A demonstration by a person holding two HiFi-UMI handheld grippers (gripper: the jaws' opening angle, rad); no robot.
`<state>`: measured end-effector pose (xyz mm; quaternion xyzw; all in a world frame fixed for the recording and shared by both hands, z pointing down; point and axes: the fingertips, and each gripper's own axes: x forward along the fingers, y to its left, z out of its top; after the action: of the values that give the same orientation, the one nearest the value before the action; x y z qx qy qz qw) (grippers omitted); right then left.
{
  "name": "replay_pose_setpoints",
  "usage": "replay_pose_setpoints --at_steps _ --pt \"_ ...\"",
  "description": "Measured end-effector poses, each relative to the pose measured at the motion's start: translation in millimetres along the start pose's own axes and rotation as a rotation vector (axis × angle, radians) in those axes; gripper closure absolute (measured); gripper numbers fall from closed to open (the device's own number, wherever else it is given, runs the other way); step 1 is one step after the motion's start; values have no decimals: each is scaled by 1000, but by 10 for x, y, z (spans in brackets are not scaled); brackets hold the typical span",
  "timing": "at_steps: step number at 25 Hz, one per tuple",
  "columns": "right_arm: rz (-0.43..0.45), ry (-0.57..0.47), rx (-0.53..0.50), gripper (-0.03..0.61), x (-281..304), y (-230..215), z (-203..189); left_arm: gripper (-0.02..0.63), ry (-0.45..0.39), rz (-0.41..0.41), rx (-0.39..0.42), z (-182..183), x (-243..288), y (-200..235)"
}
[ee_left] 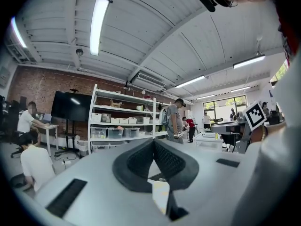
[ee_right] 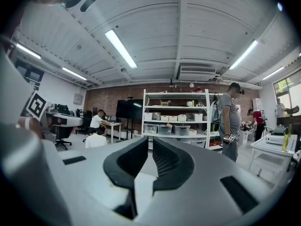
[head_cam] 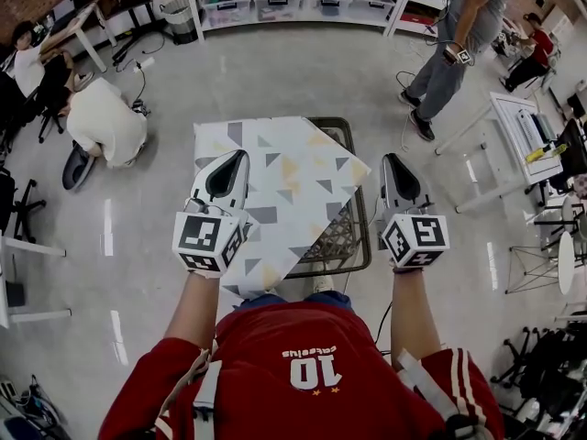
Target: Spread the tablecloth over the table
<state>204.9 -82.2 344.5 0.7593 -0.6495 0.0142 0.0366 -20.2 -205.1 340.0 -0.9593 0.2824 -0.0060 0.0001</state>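
Tablecloth (head_cam: 275,186) is read as thin smooth cloth, matt, with a printed pattern. Counter (head_cam: 348,236) frame and mesh are taken as dark metal. Floor (head_cam: 138,273) is glossy, with lights reflected. Left gripper (head_cam: 240,156) and right gripper (head_cam: 390,159) shells are noted as matt pale plastic. Fingers (ee_left: 139,162) are lined with black ribbed rubbery pads.

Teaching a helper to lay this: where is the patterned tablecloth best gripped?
Pinch the tablecloth at its left and right edges, coming level from the near side, as left claw and right claw do; limp cloth sags unless held wide.
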Motion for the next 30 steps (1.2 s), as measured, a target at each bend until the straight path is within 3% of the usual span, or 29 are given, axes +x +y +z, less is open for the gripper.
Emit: replay_pose_setpoints --at_steps 13,30 --pt "117 76 69 469 290 -729 -459 607 38 24 10 -100 614 -538" --pt "204 332 147 453 826 -1552 -2205 607 136 85 85 -391 1245 -899"
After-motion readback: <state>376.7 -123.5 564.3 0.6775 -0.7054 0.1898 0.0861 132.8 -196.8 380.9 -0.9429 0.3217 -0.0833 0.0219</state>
